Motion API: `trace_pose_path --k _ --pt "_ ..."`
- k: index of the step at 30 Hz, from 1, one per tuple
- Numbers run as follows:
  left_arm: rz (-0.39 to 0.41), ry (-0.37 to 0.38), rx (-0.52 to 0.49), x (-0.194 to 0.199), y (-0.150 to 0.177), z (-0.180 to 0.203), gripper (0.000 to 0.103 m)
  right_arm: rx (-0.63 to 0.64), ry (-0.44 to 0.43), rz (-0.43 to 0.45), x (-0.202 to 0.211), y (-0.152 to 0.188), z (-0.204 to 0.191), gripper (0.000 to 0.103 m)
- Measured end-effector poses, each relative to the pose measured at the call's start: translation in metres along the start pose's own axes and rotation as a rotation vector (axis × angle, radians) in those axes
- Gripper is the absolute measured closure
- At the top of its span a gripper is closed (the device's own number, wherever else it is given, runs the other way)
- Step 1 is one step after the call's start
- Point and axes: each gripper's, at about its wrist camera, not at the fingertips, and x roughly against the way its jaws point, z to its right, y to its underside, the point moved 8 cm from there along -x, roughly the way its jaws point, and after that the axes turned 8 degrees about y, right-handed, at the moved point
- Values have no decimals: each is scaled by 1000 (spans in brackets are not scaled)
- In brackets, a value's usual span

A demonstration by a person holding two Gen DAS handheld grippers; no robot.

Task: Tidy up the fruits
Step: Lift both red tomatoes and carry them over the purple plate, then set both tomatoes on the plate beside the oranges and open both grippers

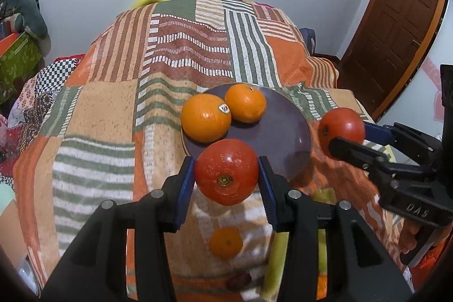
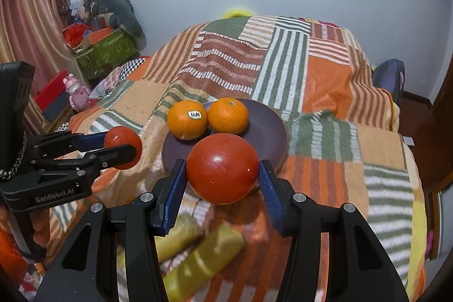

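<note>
Left tongs point(image 1: 226, 169) clamped on one tomato point(image 1: 226, 170), right tongs point(image 2: 222, 169) on another tomato point(image 2: 222, 167); both hover near the plate point(image 1: 283, 132), likely to join the oranges point(image 1: 206, 117).

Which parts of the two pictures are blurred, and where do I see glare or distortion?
Left wrist view: the small orange and green fruits below the left gripper are blurred; the door bows from fisheye. Right wrist view: the green fruits are soft; small glare spots sit on the red fruit in the right gripper.

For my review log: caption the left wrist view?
Left gripper holds a red tomato near the purple plate.
</note>
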Motion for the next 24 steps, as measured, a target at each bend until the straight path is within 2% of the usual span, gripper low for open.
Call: trace_pose_path --k 6,14,21,24 --pt "-24 3 4 -25 -10 -11 59 52 1 -36 -31 -5 -11 55" --pt "-72 1 -12 -50 -7 -17 59 131 10 -96 -64 1 -21 55" --pt "-119 11 16 -70 -2 -24 60 160 0 -177 -91 12 -19 54" --pt "-128 25 45 -72 0 -27 60 154 -13 -181 -90 13 -17 54"
